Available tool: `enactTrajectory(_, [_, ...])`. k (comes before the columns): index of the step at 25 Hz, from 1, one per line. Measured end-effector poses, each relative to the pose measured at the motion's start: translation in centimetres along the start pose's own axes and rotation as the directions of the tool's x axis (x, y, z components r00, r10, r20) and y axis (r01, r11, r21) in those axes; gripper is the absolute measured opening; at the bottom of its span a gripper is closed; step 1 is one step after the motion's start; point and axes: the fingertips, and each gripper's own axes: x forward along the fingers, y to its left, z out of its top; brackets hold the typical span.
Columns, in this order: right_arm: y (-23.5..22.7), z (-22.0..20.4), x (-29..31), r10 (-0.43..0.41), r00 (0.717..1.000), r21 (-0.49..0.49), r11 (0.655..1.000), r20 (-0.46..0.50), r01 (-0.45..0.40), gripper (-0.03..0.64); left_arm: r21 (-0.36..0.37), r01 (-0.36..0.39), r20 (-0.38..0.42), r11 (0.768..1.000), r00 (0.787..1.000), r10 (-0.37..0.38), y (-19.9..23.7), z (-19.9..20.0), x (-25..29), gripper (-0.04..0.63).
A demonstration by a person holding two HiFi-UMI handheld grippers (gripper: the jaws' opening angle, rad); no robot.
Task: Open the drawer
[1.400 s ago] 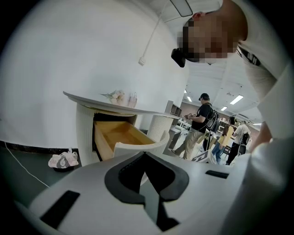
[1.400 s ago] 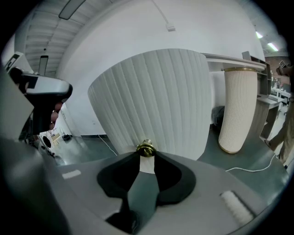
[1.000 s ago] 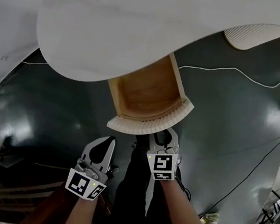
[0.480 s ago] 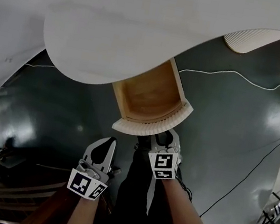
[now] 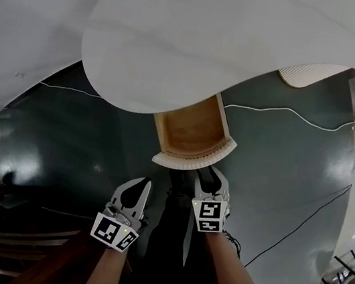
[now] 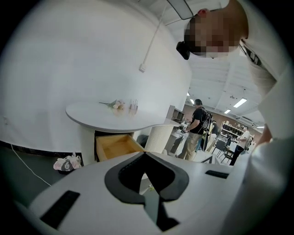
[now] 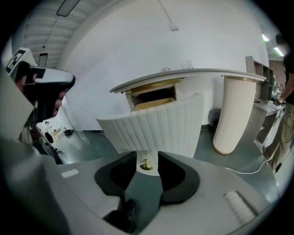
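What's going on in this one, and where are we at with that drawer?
A person holds a gripper in each hand in front of a white table. The wooden drawer under its top already stands pulled well out. The right gripper is close to the drawer's ribbed front. Its jaws have just been opening, and the small brass knob sits between them without being pinched. The left gripper is shut on nothing, off to the side of the drawer.

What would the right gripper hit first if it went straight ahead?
Probably the brass knob on the ribbed drawer front, framed between the right gripper's jaws, which have just been opening; the gap is hard to judge.
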Motion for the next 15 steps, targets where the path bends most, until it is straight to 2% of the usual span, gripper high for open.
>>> enactTrajectory(10, [2.5,7.1,-7.8,0.036,0.999,-0.096,0.995,0.009,-0.035,0.109,-0.026,-0.054,0.014,0.998,0.998,0.055,-2.7,4.9,-5.4,0.006])
enactTrajectory(15, [3.5,12.0,-11.6,0.043,0.999,-0.129,0.991,0.03,-0.039,0.077,-0.022,-0.081,0.018,0.996,0.996,0.082,-4.3,7.7,-8.5,0.006])
